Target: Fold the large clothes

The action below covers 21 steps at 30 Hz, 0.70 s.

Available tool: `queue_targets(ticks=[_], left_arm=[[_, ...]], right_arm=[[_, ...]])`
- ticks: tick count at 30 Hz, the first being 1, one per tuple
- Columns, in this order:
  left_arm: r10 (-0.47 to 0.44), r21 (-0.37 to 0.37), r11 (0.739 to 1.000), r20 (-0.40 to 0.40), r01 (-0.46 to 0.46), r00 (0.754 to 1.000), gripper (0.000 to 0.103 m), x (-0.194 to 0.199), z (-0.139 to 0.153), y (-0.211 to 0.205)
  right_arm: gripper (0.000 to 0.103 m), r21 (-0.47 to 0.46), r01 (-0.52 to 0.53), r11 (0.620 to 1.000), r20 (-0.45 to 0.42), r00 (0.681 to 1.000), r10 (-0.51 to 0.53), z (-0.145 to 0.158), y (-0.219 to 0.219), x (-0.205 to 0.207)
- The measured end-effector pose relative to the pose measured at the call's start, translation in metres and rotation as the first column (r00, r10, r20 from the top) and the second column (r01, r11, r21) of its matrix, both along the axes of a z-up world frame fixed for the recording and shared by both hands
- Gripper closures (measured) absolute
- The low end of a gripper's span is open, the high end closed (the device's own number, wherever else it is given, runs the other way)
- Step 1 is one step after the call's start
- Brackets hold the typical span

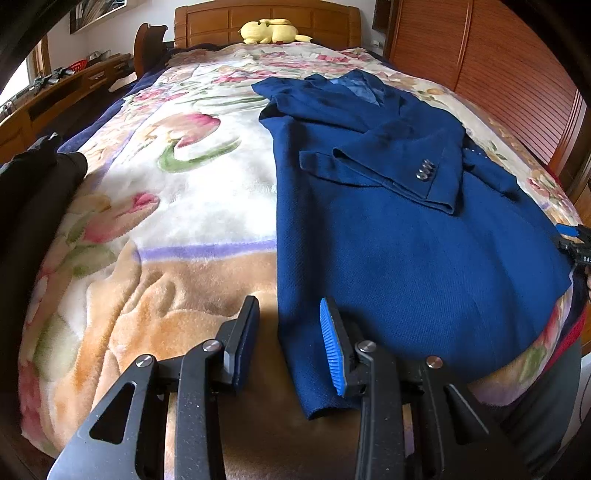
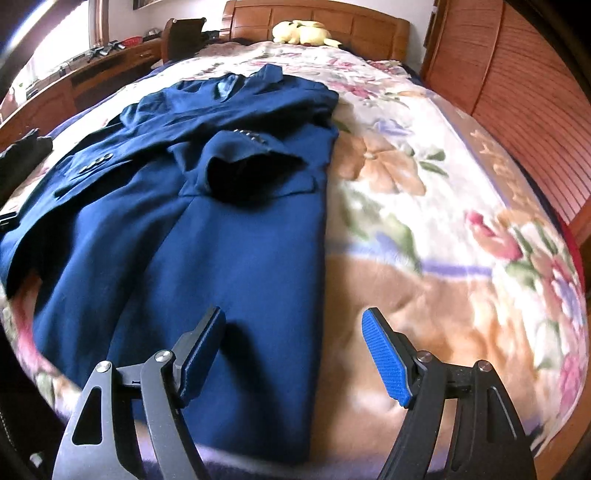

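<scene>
A bedroom: a bed under a floral fleece blanket (image 1: 177, 206), wooden headboard (image 1: 266, 22) at the far end with a yellow plush toy (image 1: 271, 31) before it. In the left wrist view the navy suit jacket (image 1: 406, 240) lies on the bed's right half, hem toward the foot edge, one buttoned sleeve (image 1: 399, 166) folded across its front. The left gripper (image 1: 290, 341) hovers at the jacket's near left hem corner, jaws spread, holding nothing. Wide bare blanket lies to the left.

In the right wrist view the jacket (image 2: 207, 240) runs up toward the headboard, and the right gripper (image 2: 295, 354), jaws spread and empty, straddles its right hem edge. Louvred wardrobe doors (image 2: 535, 129) stand near the bed's right side, leaving little room. Likely risks: pinching fleece along with the hem, or lifting unevenly so the loosely laid sleeves slide off.
</scene>
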<state>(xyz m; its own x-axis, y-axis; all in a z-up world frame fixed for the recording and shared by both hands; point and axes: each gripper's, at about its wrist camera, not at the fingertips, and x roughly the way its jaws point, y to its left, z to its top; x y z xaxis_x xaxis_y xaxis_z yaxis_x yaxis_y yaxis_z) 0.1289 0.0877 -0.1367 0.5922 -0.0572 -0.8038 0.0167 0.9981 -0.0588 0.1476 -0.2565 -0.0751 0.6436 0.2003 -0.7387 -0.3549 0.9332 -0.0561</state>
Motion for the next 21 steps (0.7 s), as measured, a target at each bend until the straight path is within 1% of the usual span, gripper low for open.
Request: queue_targets(ticks=[6, 11, 14, 21], left_arm=[[-0.011, 0.023, 1.0, -0.007, 0.011, 1.0, 0.068, -0.011, 0.008, -0.007], [-0.007, 0.024, 1.0, -0.002, 0.007, 1.0, 0.068, -0.019, 0.009, -0.01], [0.006, 0.019, 1.0, 0.007, -0.006, 1.0, 0.068, -0.02, 0.007, -0.011], [0.023, 0.009, 1.0, 0.017, -0.023, 1.0, 0.068, -0.021, 0.007, -0.012]], right_arm=[[0.025, 0.019, -0.021, 1.0, -0.002, 1.0, 0.021, -0.006, 0.002, -0.009], [0.025, 0.063, -0.016, 0.998, -0.005, 1.0, 0.017, -0.01, -0.004, -0.005], [0.025, 0.068, -0.017, 0.998, -0.002, 1.0, 0.018, -0.011, -0.003, -0.009], [0.036, 0.071, -0.038, 0.997, -0.006, 0.999, 0.039, -0.012, 0.001, -0.011]])
